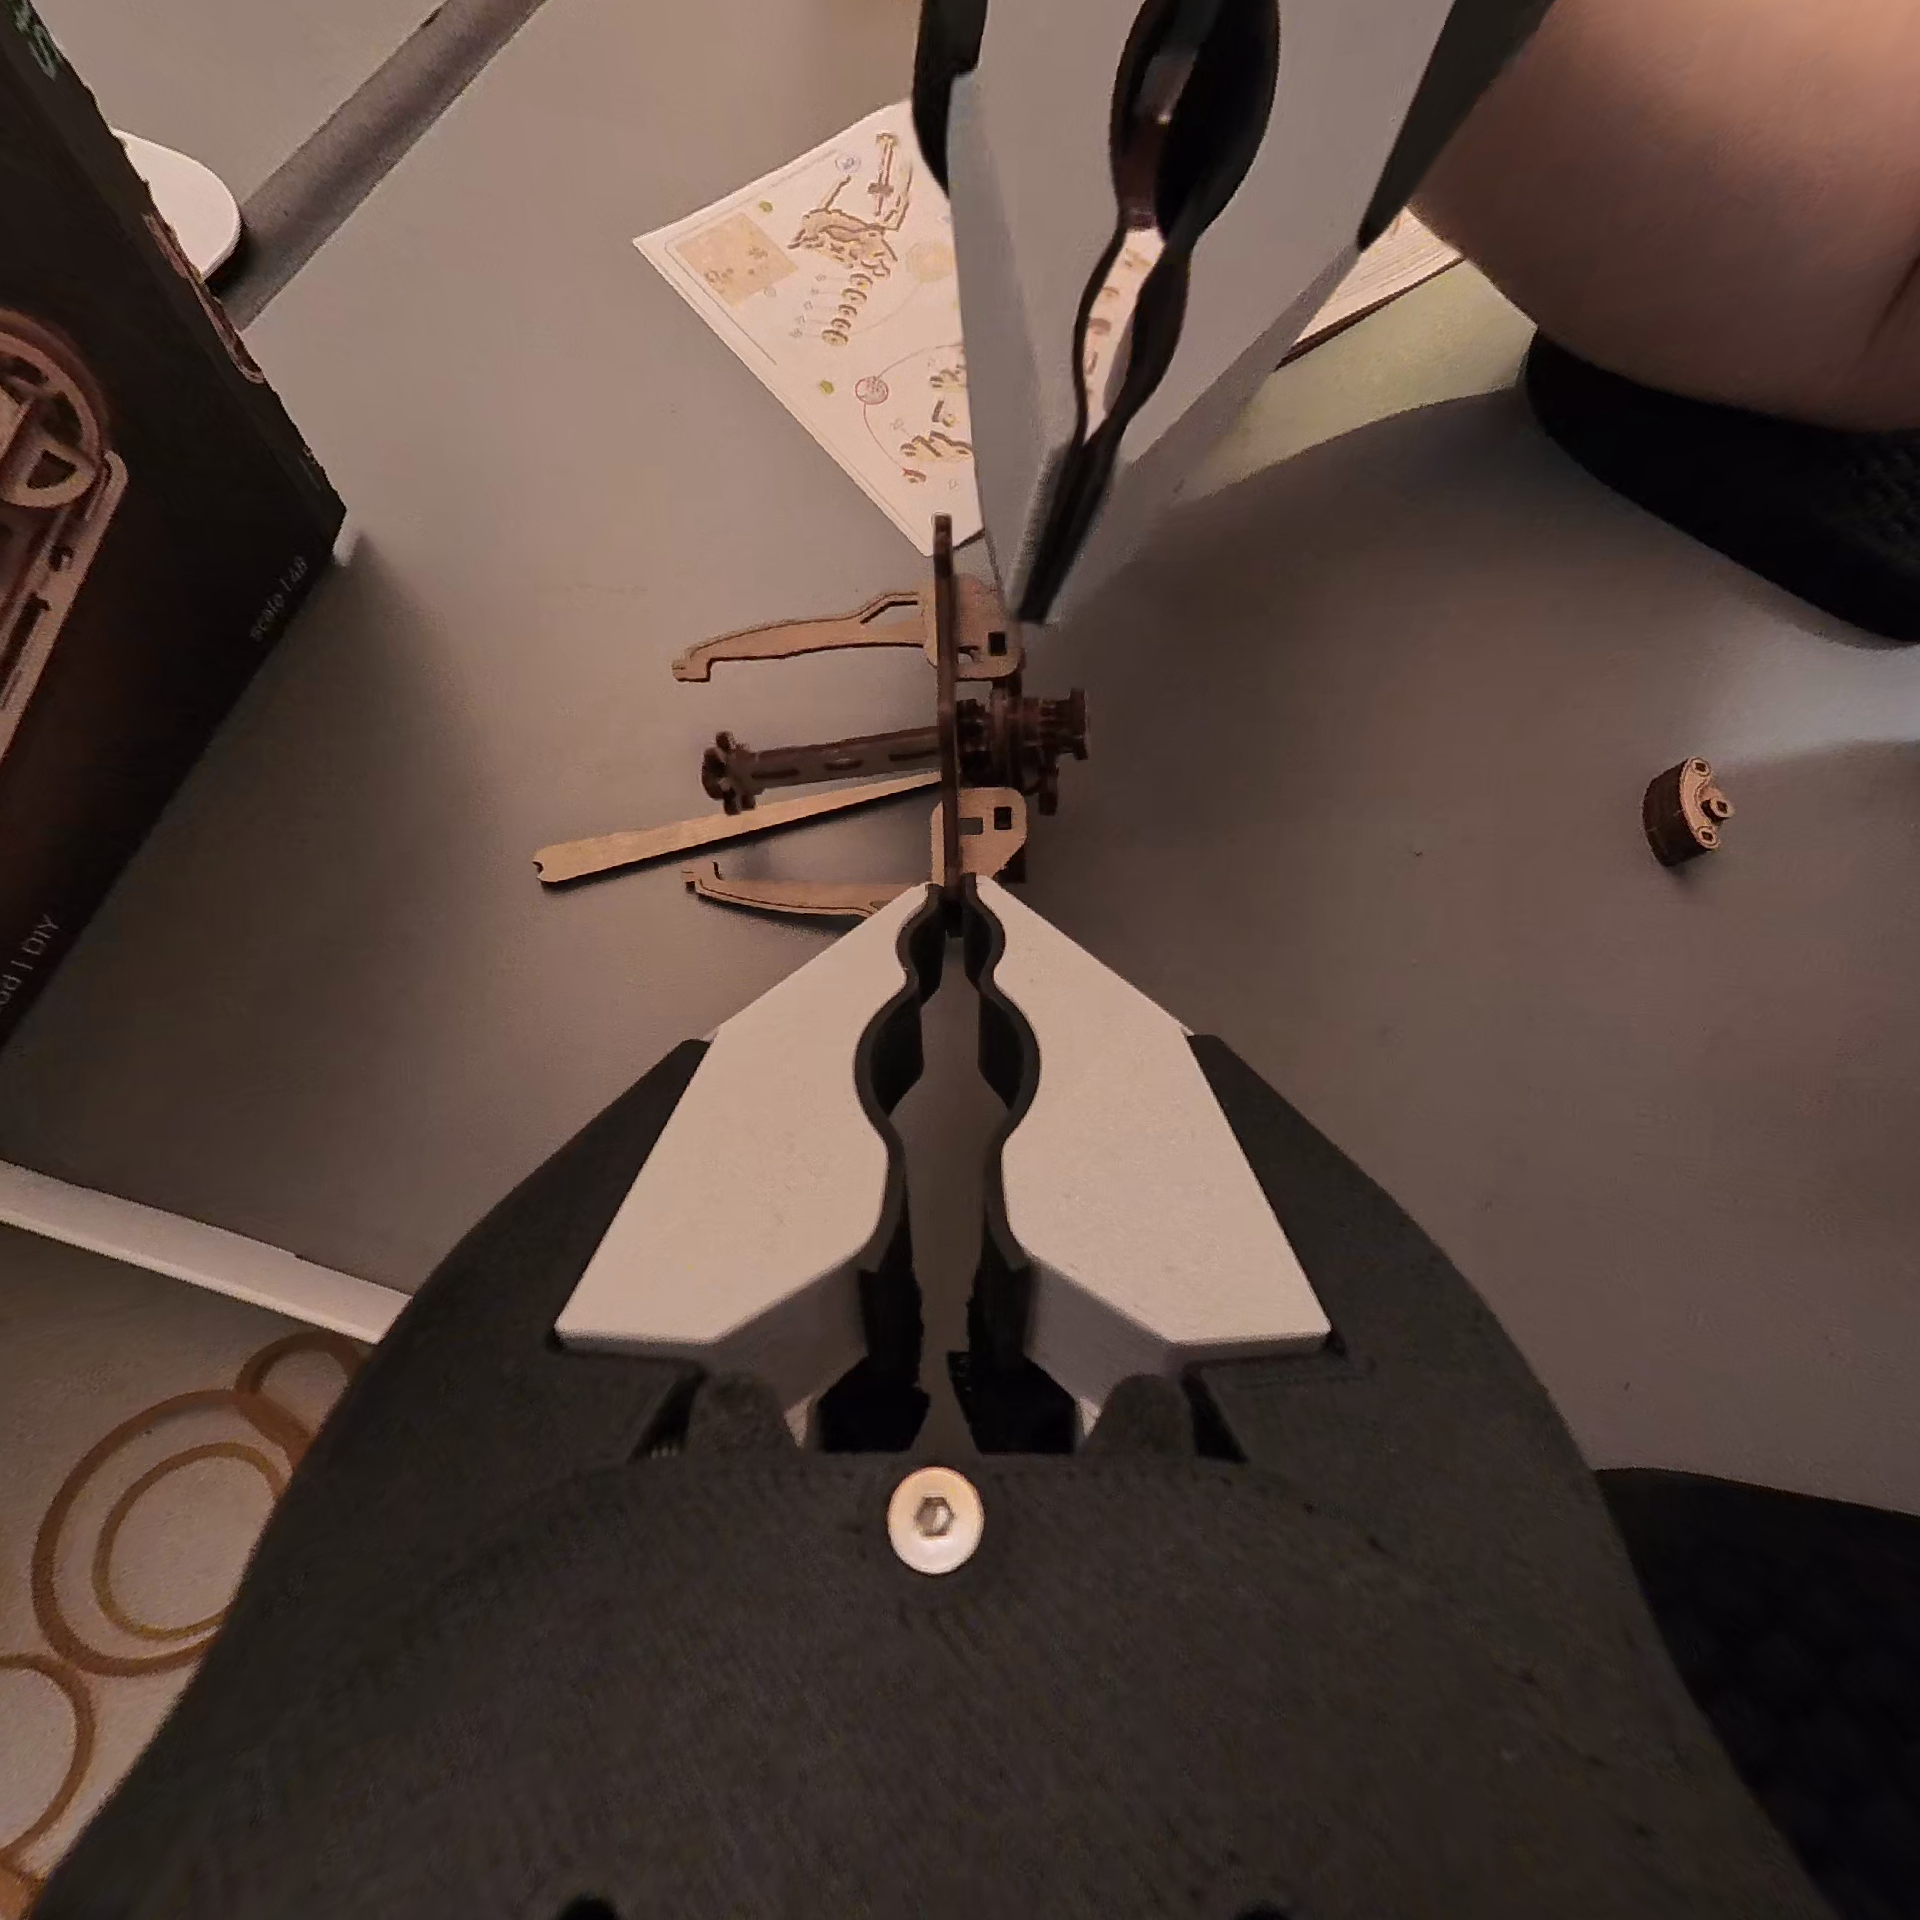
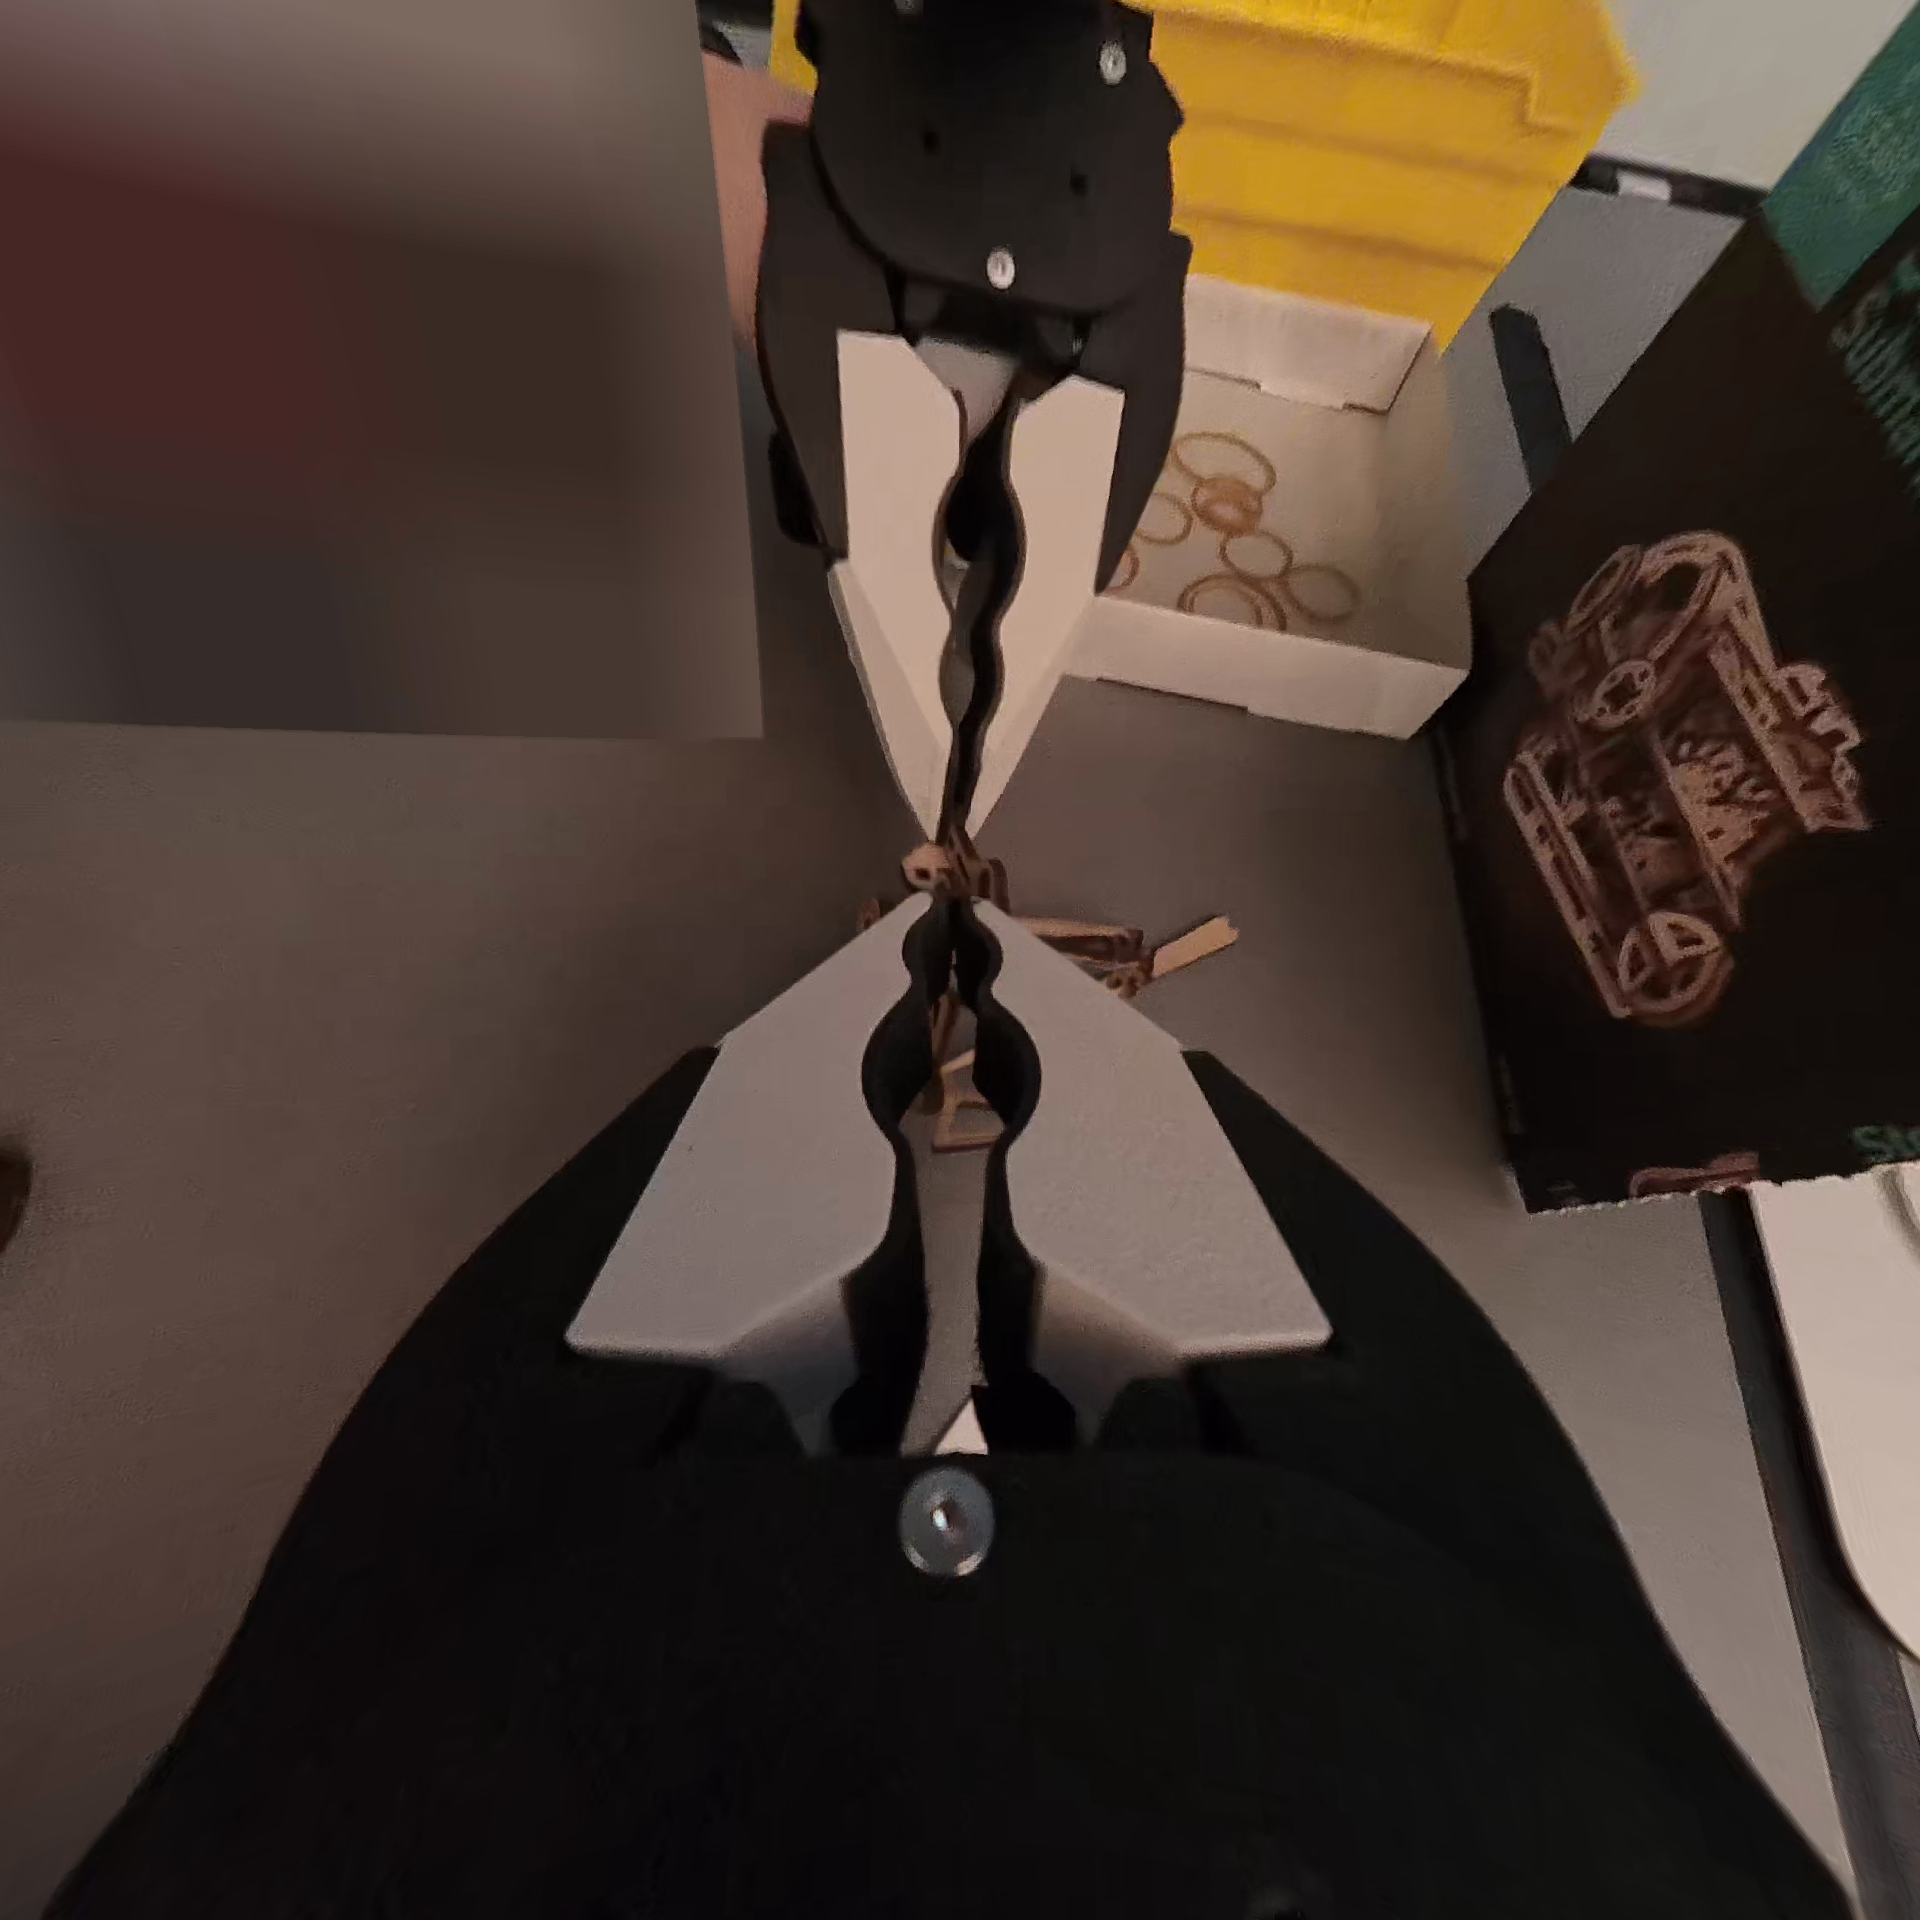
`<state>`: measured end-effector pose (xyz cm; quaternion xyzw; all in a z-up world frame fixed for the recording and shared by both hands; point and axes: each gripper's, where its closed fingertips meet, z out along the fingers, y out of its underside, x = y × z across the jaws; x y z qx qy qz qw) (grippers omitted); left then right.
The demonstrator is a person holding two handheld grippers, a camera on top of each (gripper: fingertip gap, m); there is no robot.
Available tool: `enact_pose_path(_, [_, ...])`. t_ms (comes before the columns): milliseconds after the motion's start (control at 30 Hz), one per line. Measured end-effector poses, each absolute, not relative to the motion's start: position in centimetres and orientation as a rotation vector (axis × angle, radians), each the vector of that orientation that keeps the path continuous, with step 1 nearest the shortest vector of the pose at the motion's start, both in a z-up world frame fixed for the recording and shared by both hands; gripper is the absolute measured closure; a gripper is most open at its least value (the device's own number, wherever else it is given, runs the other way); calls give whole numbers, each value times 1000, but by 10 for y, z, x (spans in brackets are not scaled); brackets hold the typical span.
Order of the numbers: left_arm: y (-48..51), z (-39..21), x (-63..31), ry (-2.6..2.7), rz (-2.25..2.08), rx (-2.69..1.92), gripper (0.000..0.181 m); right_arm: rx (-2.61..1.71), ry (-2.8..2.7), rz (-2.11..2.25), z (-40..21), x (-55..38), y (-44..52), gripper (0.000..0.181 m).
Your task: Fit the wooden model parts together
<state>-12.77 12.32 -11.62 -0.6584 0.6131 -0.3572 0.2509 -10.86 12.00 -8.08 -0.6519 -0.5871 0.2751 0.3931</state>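
Observation:
A dark wooden assembly [image 1: 1003, 743], a thin upright plate with a geared shaft through it, stands between the two grippers above the grey table [image 1: 1351, 935]. My left gripper [image 1: 951, 896] is shut on the plate's near edge. My right gripper [image 1: 1023, 608] comes in from the far side, shut, with its tips on the assembly's far end by a square-holed piece. In the right wrist view my right gripper [image 2: 951, 920] is shut on the assembly [image 2: 935, 868], with the left gripper [image 2: 951, 831] opposite. Loose flat wooden levers [image 1: 800, 644] and a stick [image 1: 727, 836] lie beneath.
A small round wooden part [image 1: 1683, 821] lies to the right. An instruction sheet [image 1: 831, 291] lies beyond. A dark model box [image 1: 135, 520] stands at the left. A white carton with wooden rings [image 2: 1247, 644] and a yellow bin [image 2: 1351, 125] are behind. A person's arm [image 1: 1714, 208] is at the top right. Across from one pair of fingers to the other is roughly 5 cm.

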Motion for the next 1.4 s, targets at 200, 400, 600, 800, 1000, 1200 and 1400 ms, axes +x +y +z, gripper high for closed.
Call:
enact_pose_path(200, [123,-116,-128,1665,-973,-1793,181,-1688,-1483,711,-84,-104,121,181])
enact_pose_path(400, [122,-114,-127,1664,-978,-1791,181,-1704,-1498,713,-89,-107,119,181])
enact_pose_path(600, [122,-114,-126,1664,-981,-1790,181,-1744,-1498,712,-93,-103,120,181])
enact_pose_path(800, [121,-114,-125,1664,-979,-1788,181,-1688,-1414,691,-64,-129,118,181])
enact_pose_path(1000, [120,-115,-124,1662,-983,-1791,181,-1819,-1503,429,-86,-138,116,181])
enact_pose_path(1200, [119,-115,-122,1647,-1003,-1803,181,-1824,-1422,220,-69,-112,137,181])
enact_pose_path(1400, [118,-115,-120,1645,-964,-1796,181,-1943,-1229,378,-49,-88,134,166])
